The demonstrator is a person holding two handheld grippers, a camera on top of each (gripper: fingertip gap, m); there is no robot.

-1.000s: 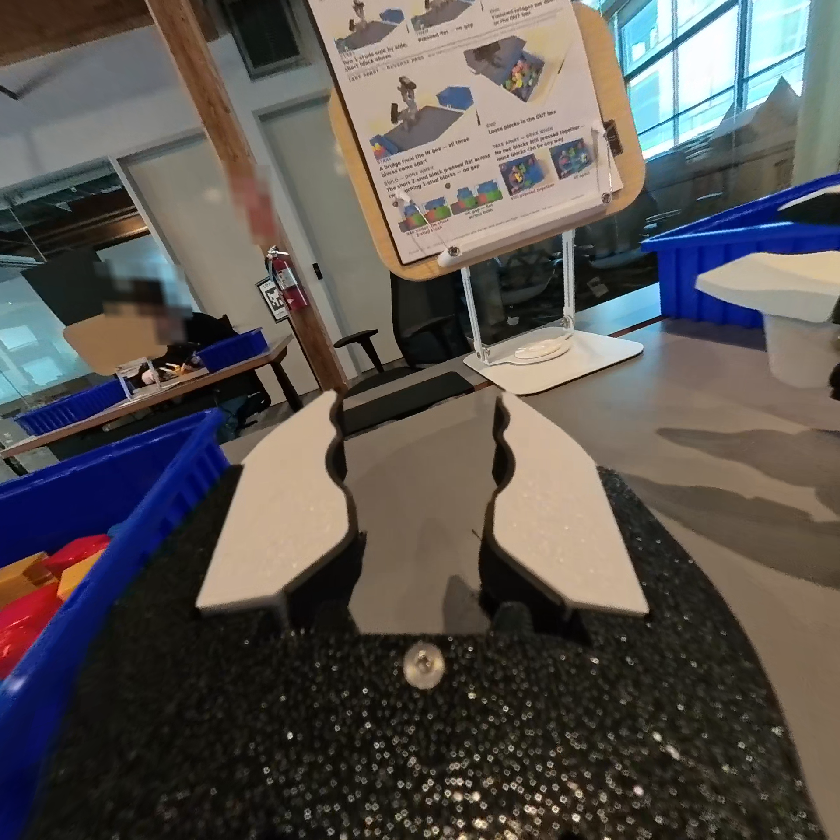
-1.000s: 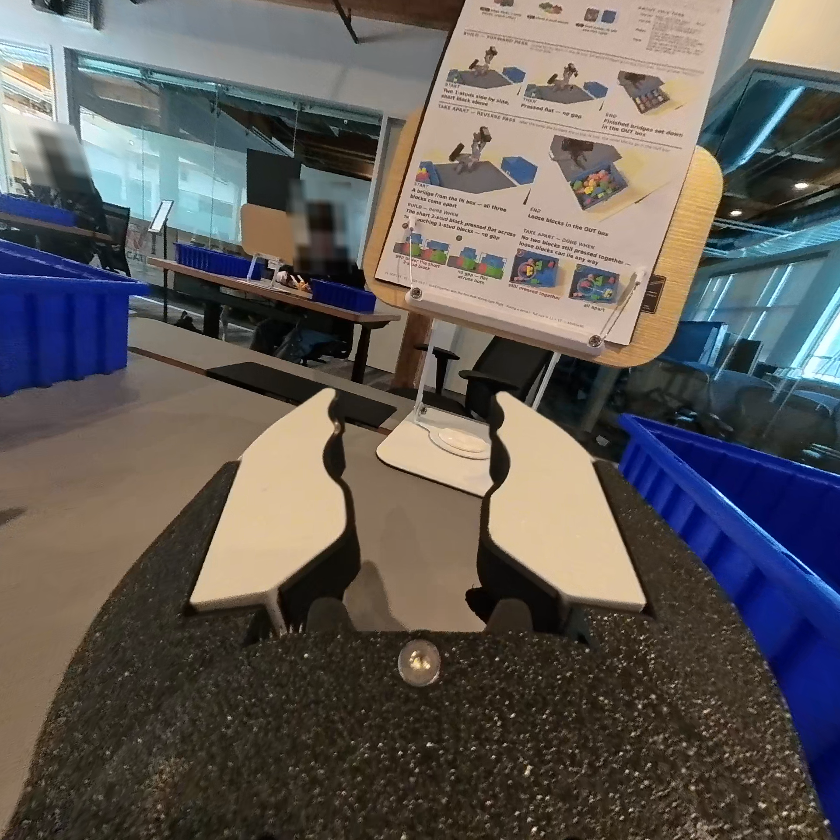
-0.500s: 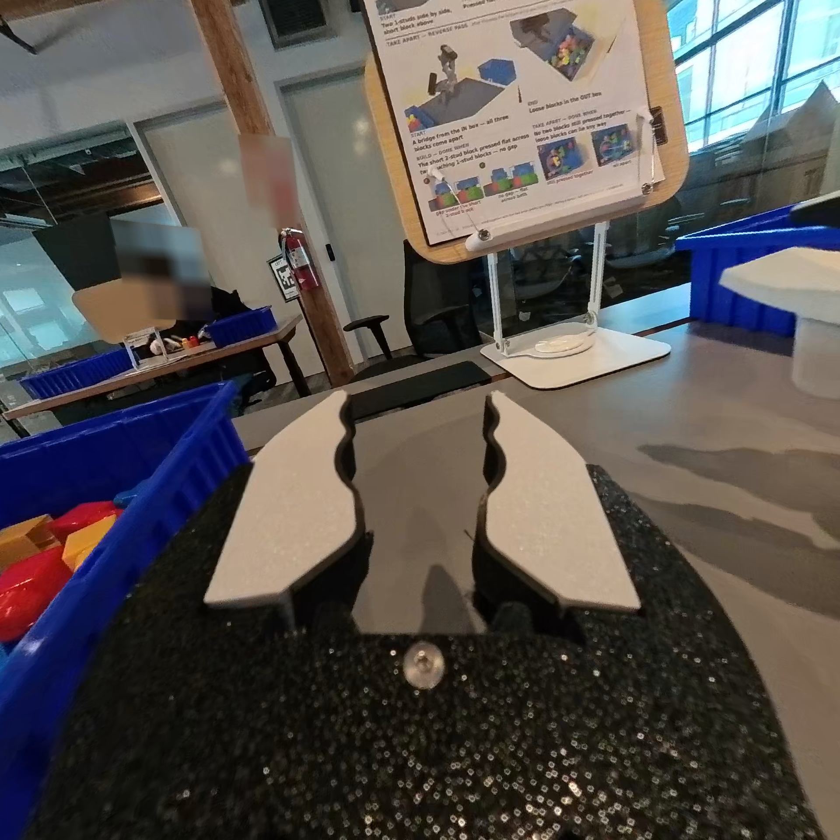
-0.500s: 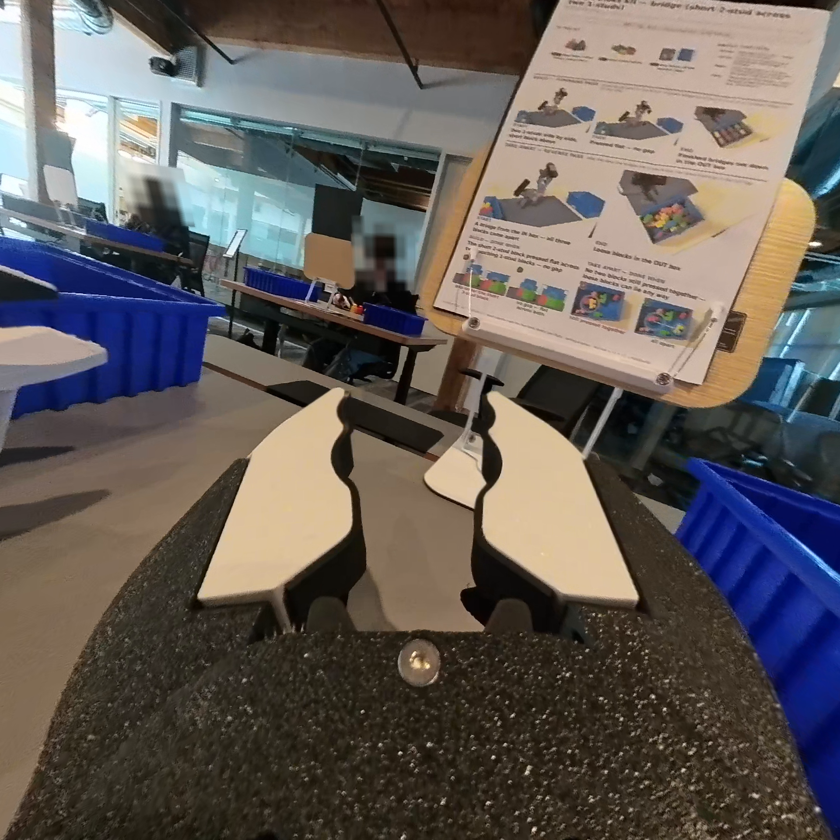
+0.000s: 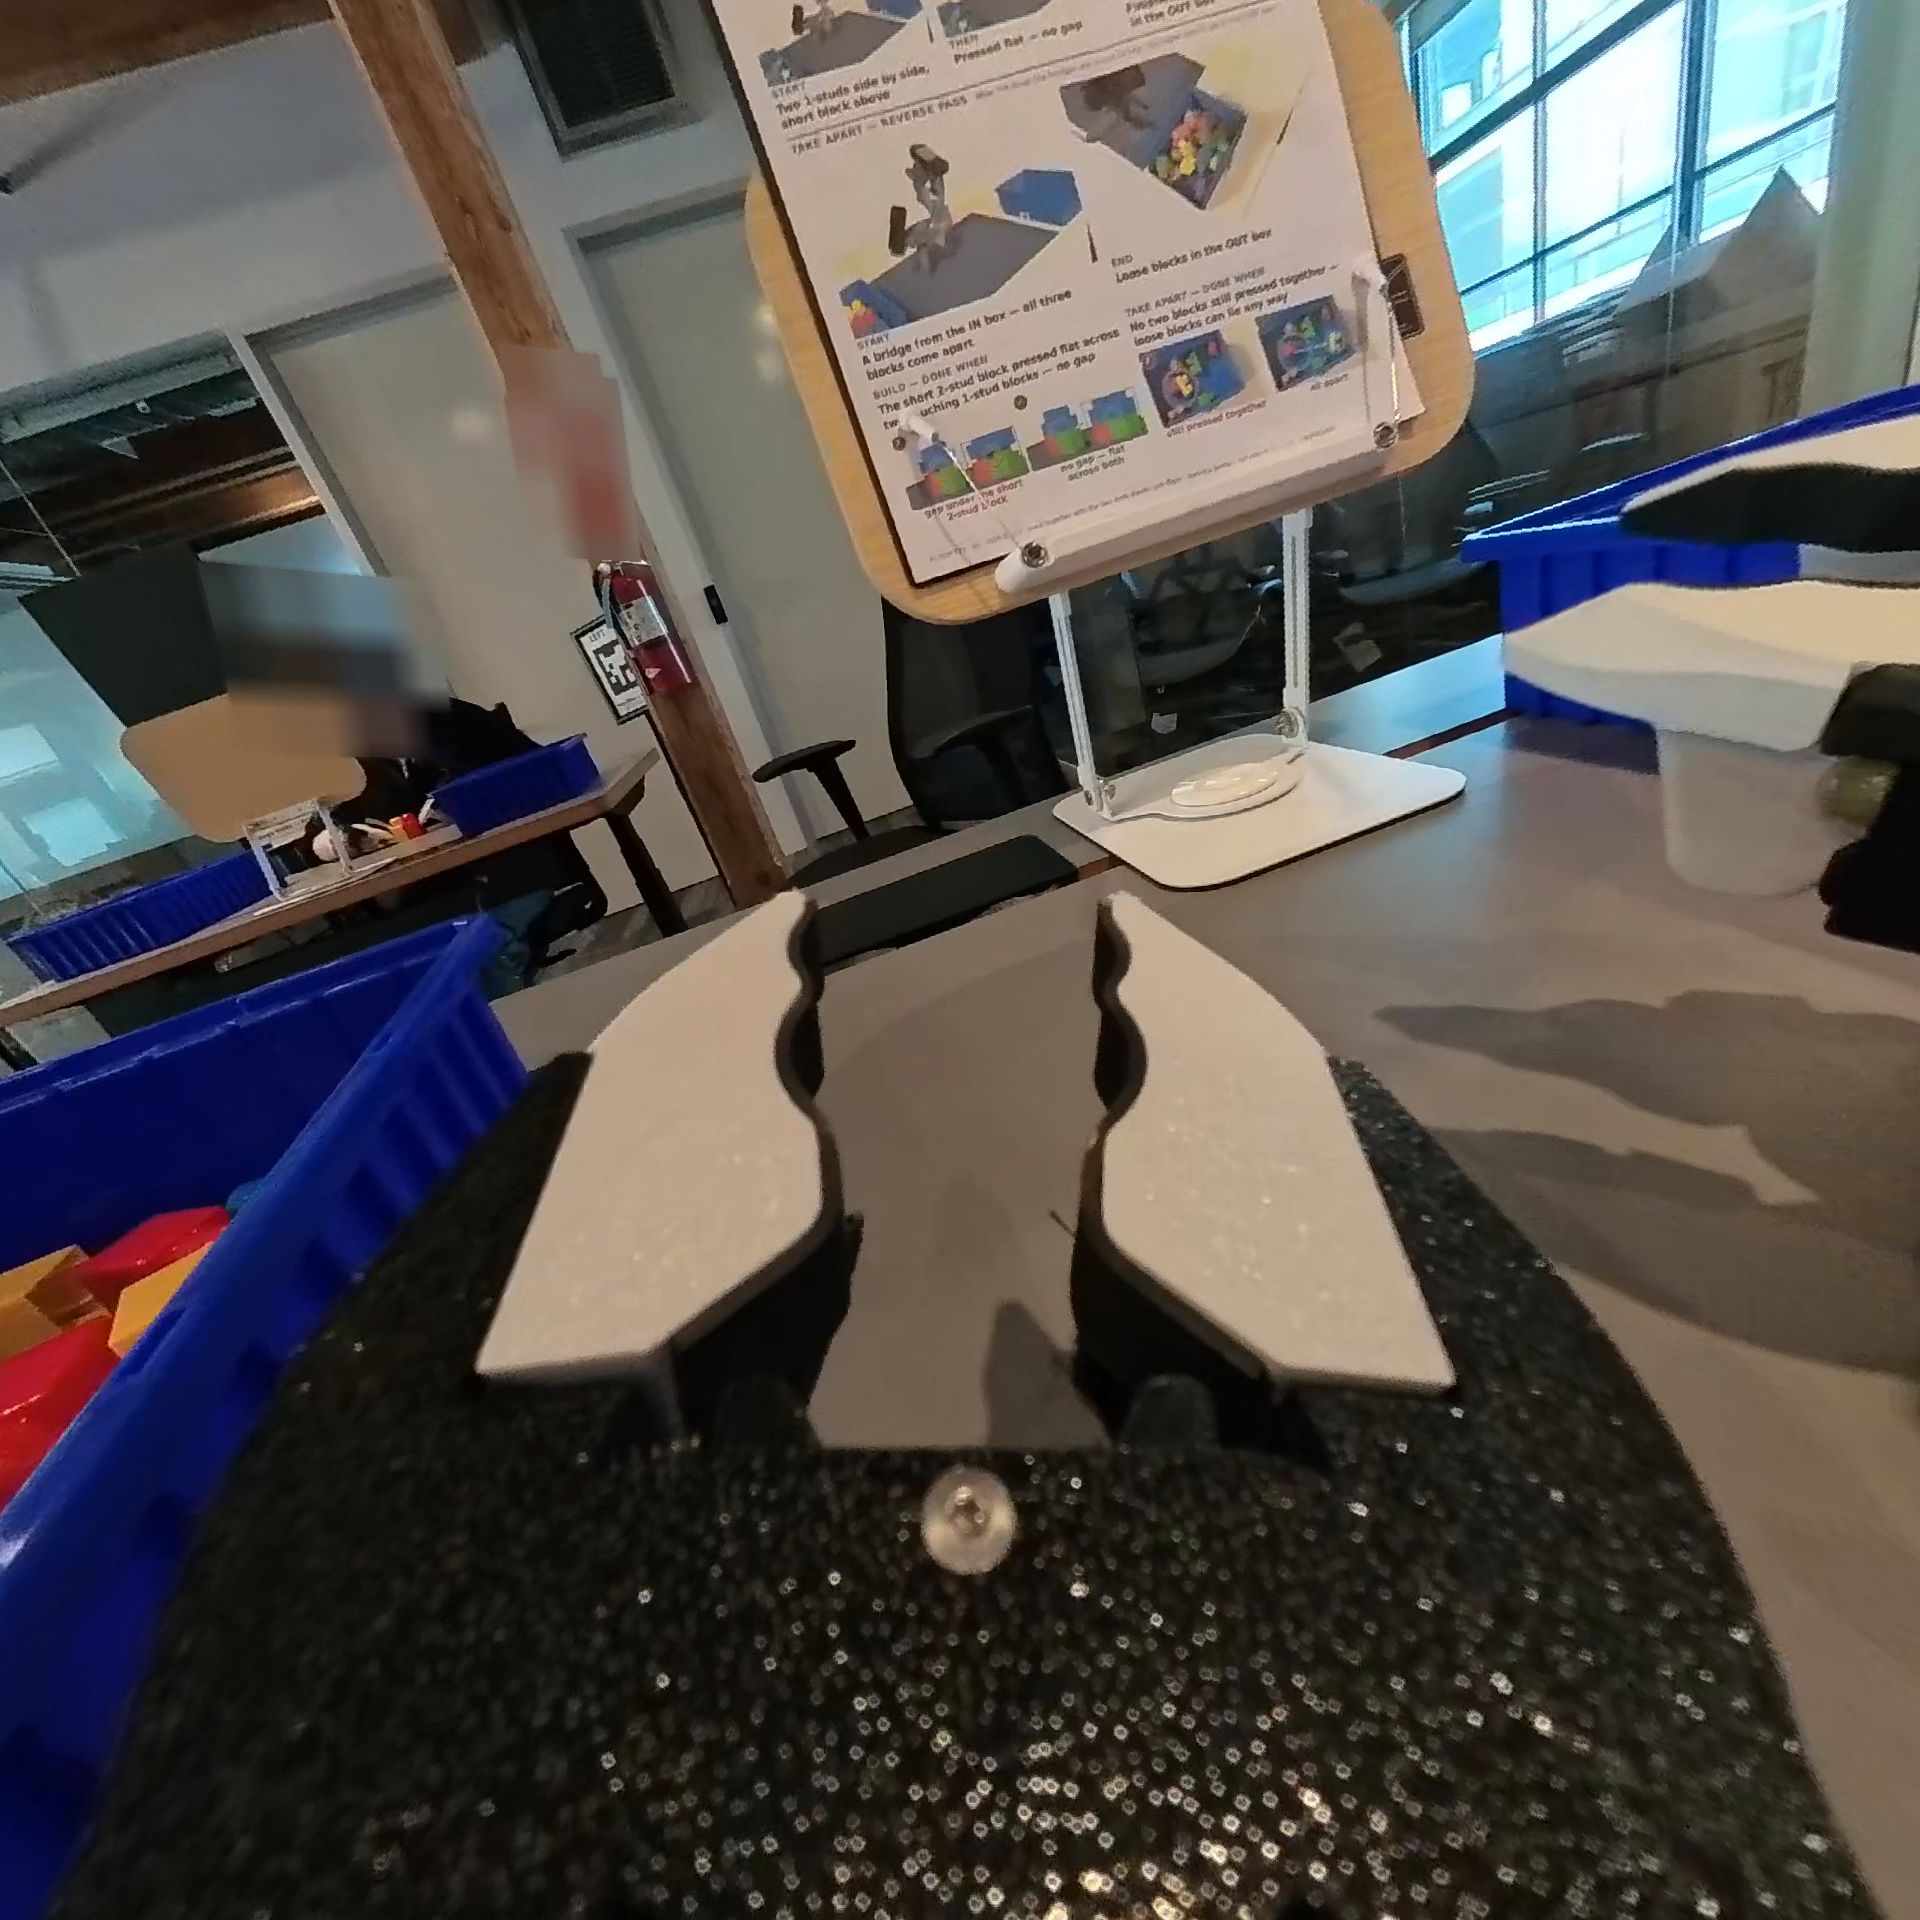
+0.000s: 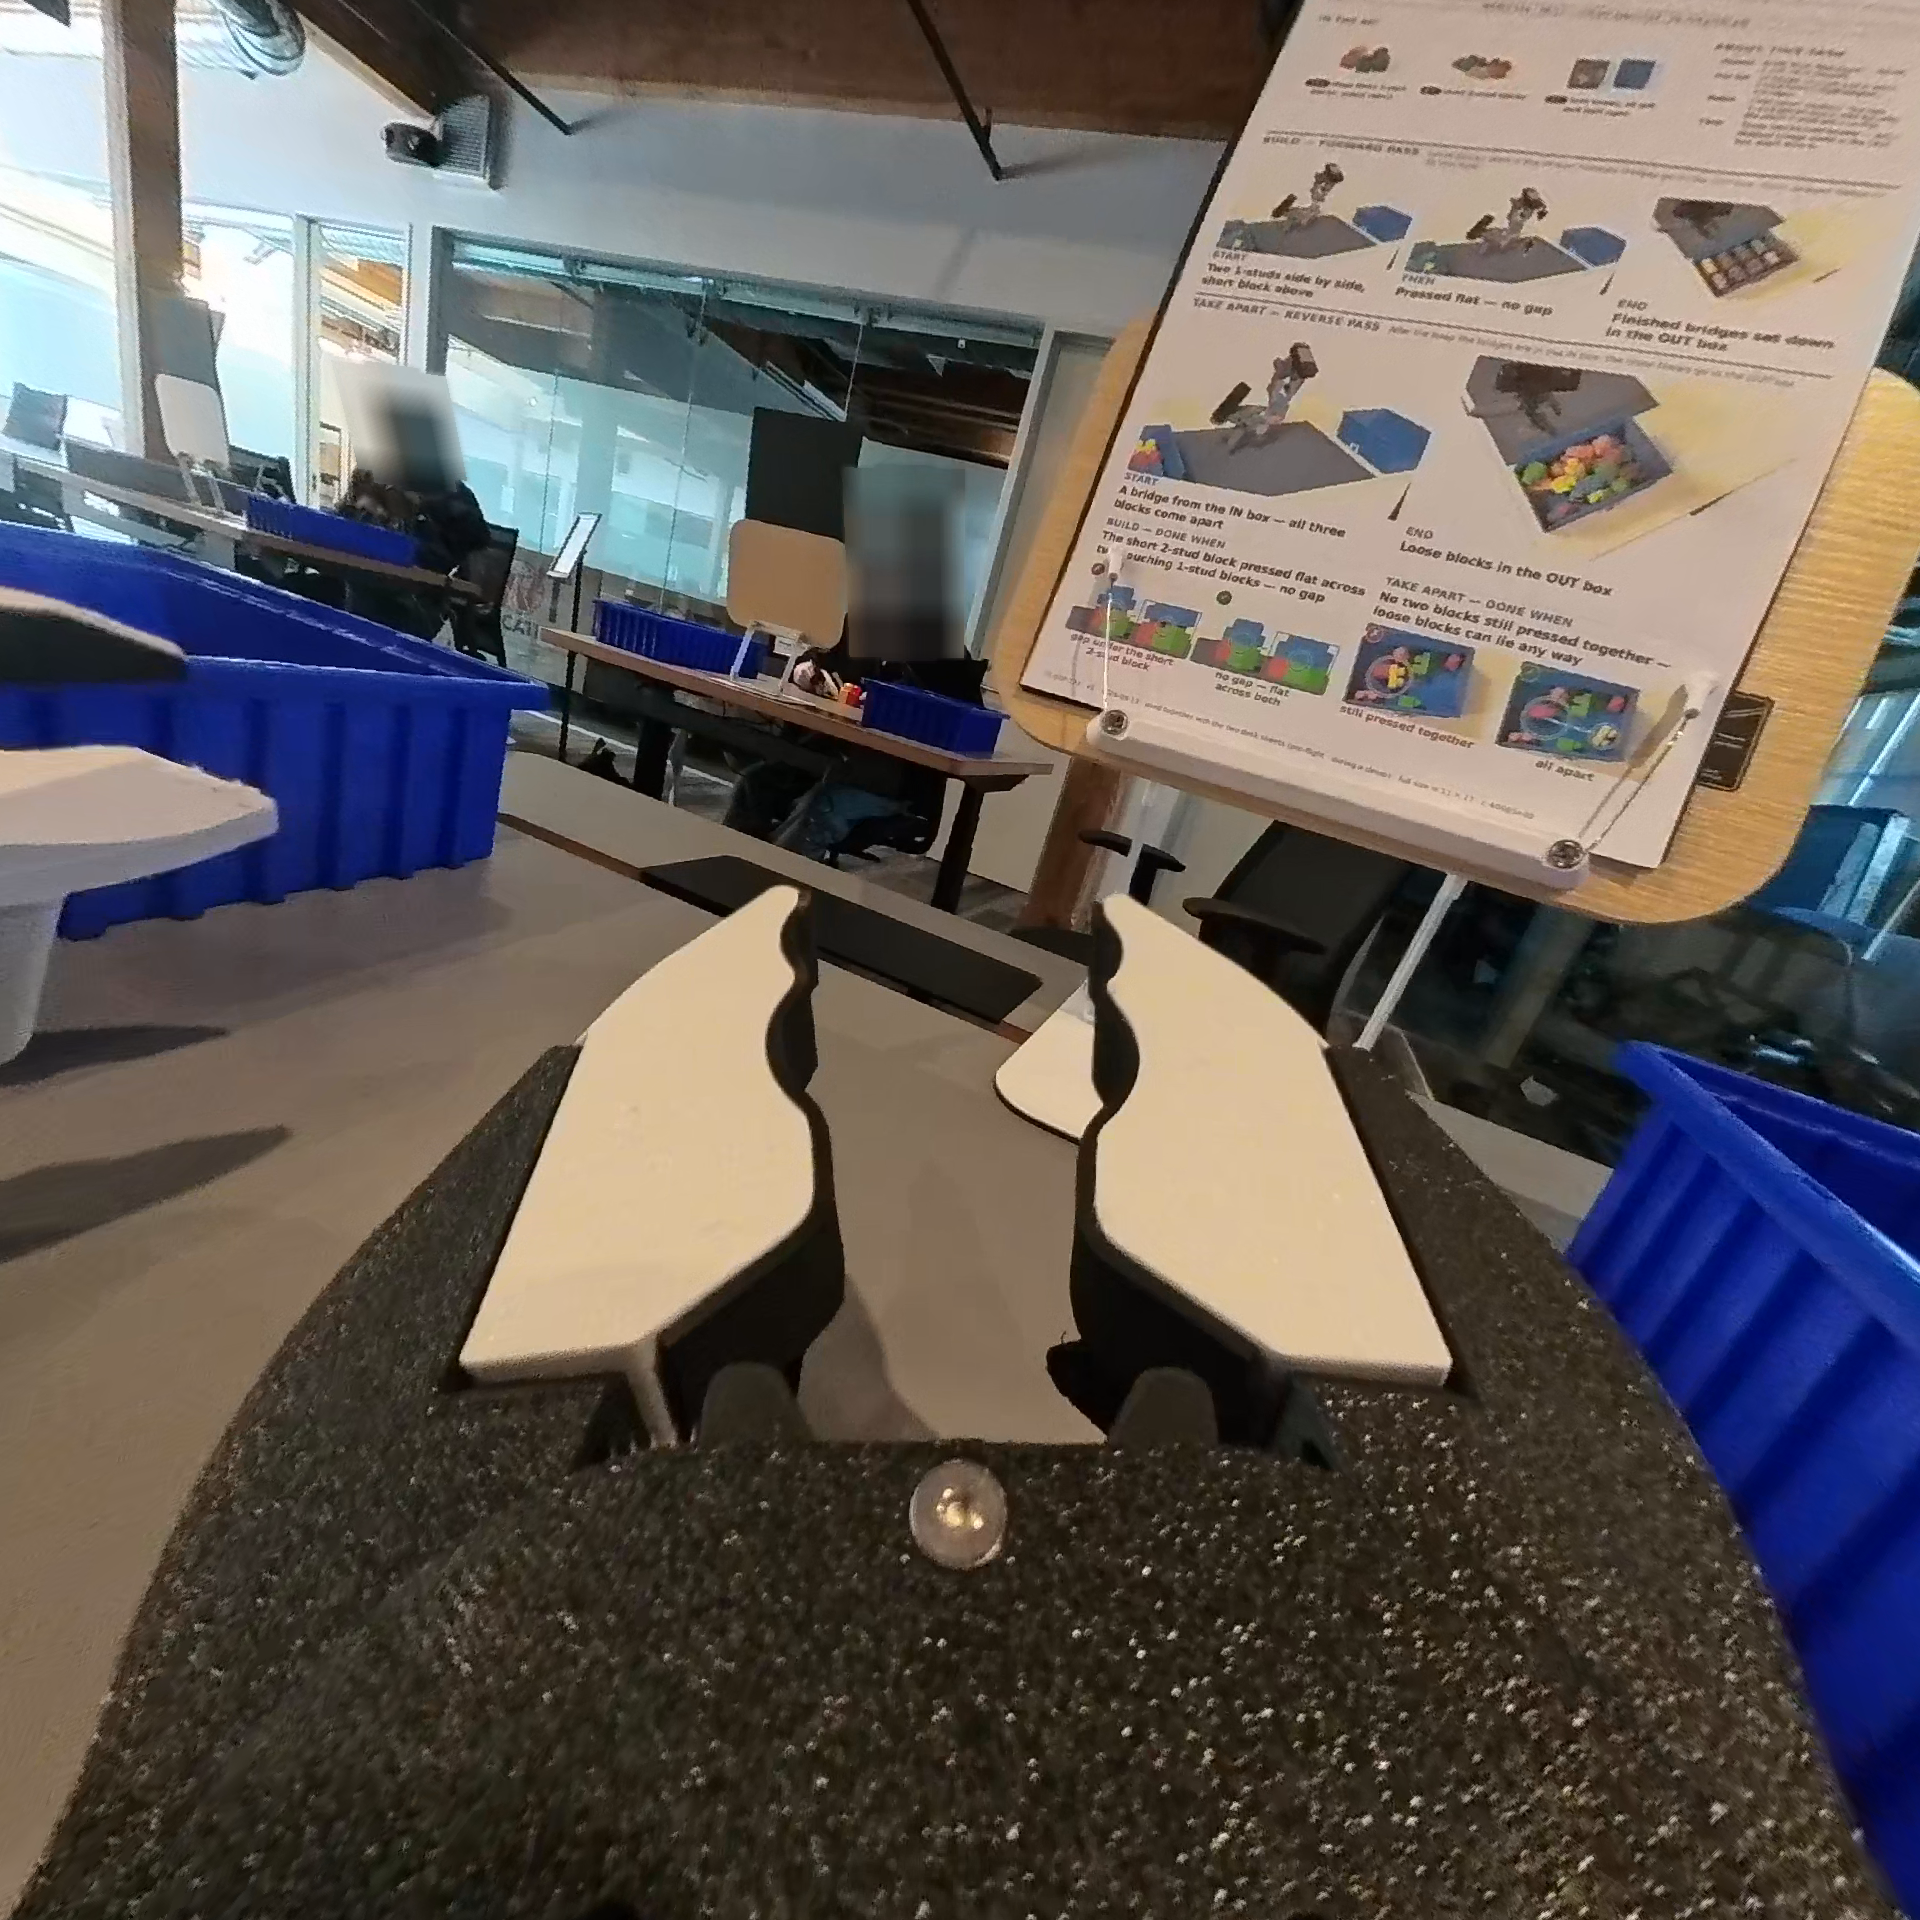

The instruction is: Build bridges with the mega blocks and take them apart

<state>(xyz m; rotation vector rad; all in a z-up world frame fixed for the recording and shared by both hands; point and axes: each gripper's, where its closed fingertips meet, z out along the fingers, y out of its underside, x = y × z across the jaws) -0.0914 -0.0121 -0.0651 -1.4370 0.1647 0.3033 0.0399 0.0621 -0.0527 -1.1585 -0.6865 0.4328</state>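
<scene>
- The left tongs [image 5: 951, 925] are hovering over the grey table [image 5: 1558, 935], released — a clear gap is showing between the two white fingers [image 5: 675, 1164] and nothing is sitting in it.
- The right tongs [image 6: 945, 914] are likewise standing spread apart over the table, gripping nothing.
- The mega blocks [image 5: 94, 1309] — red, orange and yellow ones — are lying in the blue bin [image 5: 343, 1122] just beside the left tongs, on their left; only a corner of the pile is showing.
- A second blue bin [image 6: 1756, 1299] is sitting just right of the right tongs; its contents are not showing.
- An instruction sheet [image 5: 1081, 260] is leaning on a wooden board [image 6: 1860, 644] with a white stand [image 5: 1257, 810], at the far side of the table ahead of both tongs.
- Each view is catching the other tongs at its edge, near the far bin.
- Beyond the table, people are sitting at another table [image 6: 790, 717] that is carrying smaller blue bins.
</scene>
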